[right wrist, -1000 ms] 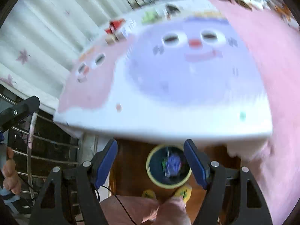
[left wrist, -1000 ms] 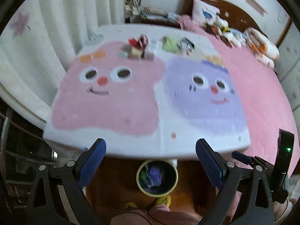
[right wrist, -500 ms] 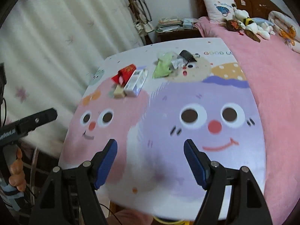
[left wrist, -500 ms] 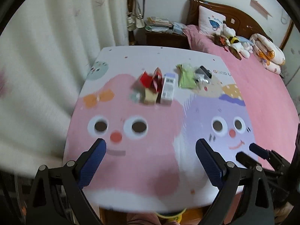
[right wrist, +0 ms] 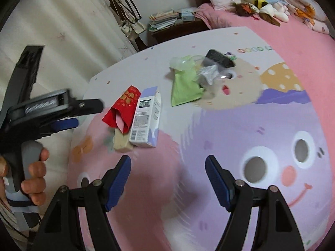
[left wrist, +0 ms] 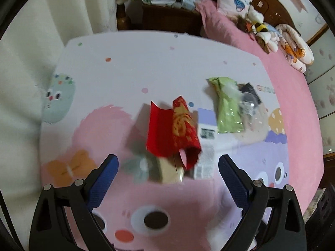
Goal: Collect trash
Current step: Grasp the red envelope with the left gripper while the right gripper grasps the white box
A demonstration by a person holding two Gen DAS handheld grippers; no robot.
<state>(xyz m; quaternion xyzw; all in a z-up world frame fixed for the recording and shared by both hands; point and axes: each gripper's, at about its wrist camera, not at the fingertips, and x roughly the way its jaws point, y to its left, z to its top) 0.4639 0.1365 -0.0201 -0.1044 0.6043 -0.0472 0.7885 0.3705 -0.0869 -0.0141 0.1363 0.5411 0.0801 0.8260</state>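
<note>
On the cartoon-printed play mat (left wrist: 129, 79) that covers the table, two clusters of trash lie well apart from both tools. Nearest the left gripper (left wrist: 168, 173), whose blue-padded jaws stand spread wide and empty, sits a heap led by a red paper envelope with gold print (left wrist: 173, 131), its mouth gaping; it leans on a white and lilac carton (right wrist: 146, 117) and hides most of a tan cardboard box (right wrist: 122, 142) beneath, while motion blur smears the box's edges in the left wrist view. Farther back lies a light green plastic wrapper (right wrist: 185, 83), touching a crumpled clear film (right wrist: 209, 73) and a small black packet (right wrist: 219, 57); what the film holds is too blurred to tell. The right gripper (right wrist: 168, 179) also hangs released, jaws parted over bare mat, short of the carton. From the right wrist view the left tool shows at the frame's left edge, a hand (right wrist: 31, 173) wrapped on its grey grip, the sleeve cut off by the lens rim. Half a second ago both cameras sat farther back, with the whole pink face in view; now the left gripper has closed in until the red envelope lies just ahead of its fingertips, and the yellow bin seen under the table a second ago is out of frame.
</note>
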